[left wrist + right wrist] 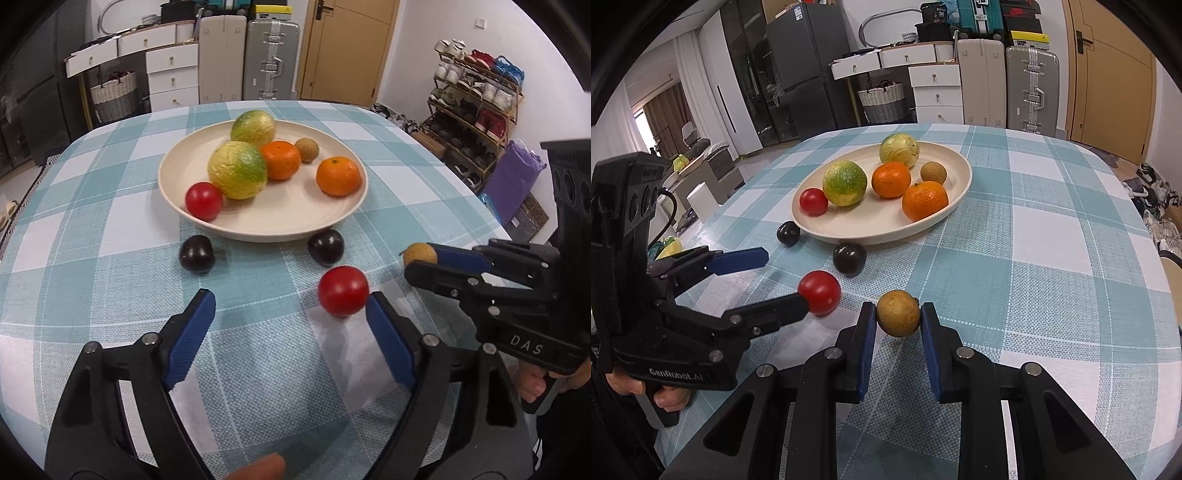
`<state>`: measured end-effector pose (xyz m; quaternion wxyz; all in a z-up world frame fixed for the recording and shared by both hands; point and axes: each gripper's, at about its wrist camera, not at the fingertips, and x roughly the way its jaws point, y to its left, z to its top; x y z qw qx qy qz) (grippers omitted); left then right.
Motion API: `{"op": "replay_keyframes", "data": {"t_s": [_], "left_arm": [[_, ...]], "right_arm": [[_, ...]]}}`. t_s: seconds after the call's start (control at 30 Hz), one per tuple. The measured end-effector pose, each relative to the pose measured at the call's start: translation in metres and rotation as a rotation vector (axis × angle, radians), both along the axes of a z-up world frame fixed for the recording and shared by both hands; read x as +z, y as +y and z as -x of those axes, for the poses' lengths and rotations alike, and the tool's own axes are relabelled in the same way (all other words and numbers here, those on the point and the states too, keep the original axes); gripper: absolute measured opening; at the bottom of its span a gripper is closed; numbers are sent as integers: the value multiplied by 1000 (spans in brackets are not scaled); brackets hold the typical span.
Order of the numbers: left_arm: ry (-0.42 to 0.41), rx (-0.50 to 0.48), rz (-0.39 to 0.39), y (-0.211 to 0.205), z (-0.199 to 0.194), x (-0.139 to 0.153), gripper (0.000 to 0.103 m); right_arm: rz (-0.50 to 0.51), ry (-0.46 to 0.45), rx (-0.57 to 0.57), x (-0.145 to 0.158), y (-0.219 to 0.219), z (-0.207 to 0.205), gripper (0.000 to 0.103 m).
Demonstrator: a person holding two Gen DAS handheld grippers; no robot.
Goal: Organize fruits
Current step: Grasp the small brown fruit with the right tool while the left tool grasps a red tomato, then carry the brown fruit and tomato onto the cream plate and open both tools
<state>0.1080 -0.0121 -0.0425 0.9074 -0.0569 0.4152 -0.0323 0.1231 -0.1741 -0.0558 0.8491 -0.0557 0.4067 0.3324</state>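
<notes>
Left wrist view, left to right. Left hand-held gripper [291, 306] sits low centre, jaws wide and holding nothing. A red tomato [343, 291] lies on the table [92, 206] just off the tip of its right finger [388, 339]; touching or not, cannot tell.

Two dark plums sit against the near rim of the plate: left plum [197, 254] at centre-left, right plum [325, 246] right of centre, both on the table between the gripper and the plate. The cream plate [280, 218] at upper centre holds a second tomato [203, 201], two green-yellow fruits [237, 170] [253, 124], two oranges [280, 160] [338, 175] and a small brown fruit [306, 149].

At right the right hand-held gripper [417, 258] comes in from the edge, clamped on a brown round fruit [420, 254].

Right wrist view: left gripper [785, 278] at left, near finger tip right at the tomato [819, 292]. Right gripper [898, 314] bottom centre, narrow, pads pressed on both sides of the brown fruit [898, 313].

Background: drawers [171, 75] and suitcases [271, 59] at top, shoe rack [476, 107] upper right.
</notes>
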Motion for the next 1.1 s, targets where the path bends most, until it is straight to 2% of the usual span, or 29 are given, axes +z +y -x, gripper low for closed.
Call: {"op": "replay_keyframes", "data": {"t_s": [0.23, 0.5, 0.67, 1.1], "left_arm": [[28, -59, 12, -13, -8, -4, 63], [40, -91, 31, -18, -12, -7, 48], [39, -109, 48, -20, -13, -6, 30], [5, -102, 54, -15, -9, 2, 29]], "right_arm": [[-3, 2, -5, 0, -1, -1, 25], [-5, 2, -19, 0, -4, -1, 25], [-7, 3, -21, 0, -5, 0, 25], [-11, 3, -19, 1, -5, -1, 25]]}}
